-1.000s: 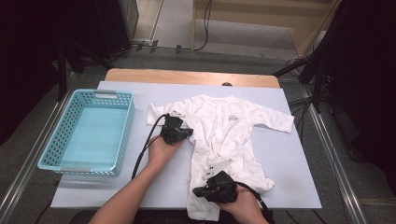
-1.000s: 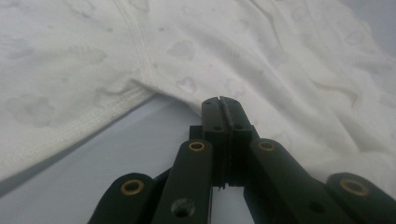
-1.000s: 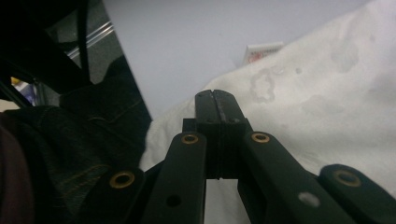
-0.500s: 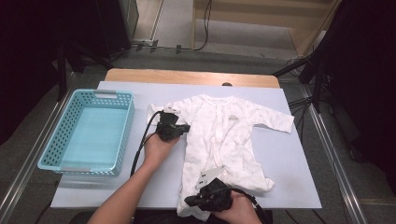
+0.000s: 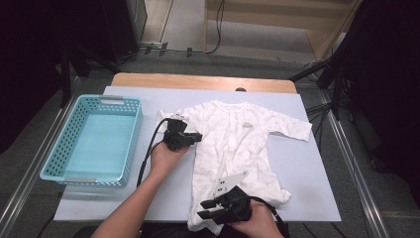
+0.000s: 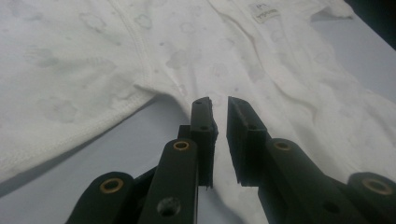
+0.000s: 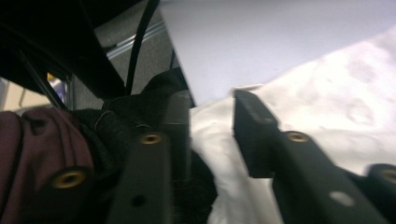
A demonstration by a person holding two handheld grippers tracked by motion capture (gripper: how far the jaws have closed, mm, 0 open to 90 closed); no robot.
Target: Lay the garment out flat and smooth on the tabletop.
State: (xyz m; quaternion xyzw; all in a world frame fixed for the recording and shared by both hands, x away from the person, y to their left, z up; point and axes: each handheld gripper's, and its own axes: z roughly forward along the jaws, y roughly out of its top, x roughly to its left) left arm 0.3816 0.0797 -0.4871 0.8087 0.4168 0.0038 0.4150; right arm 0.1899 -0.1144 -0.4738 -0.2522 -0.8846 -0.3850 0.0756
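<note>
1. Plainly soft and light, the baby suit lies flat on the table beside the basket
2. Left gripper jaws have just parted slightly at the armpit, gripping nothing
3. Right gripper jaws have just opened around the leg hem; seams likely give the best hold

We see the white baby suit spread flat on the table. The left gripper lies at its sleeve; the right gripper, at its leg end.
</note>
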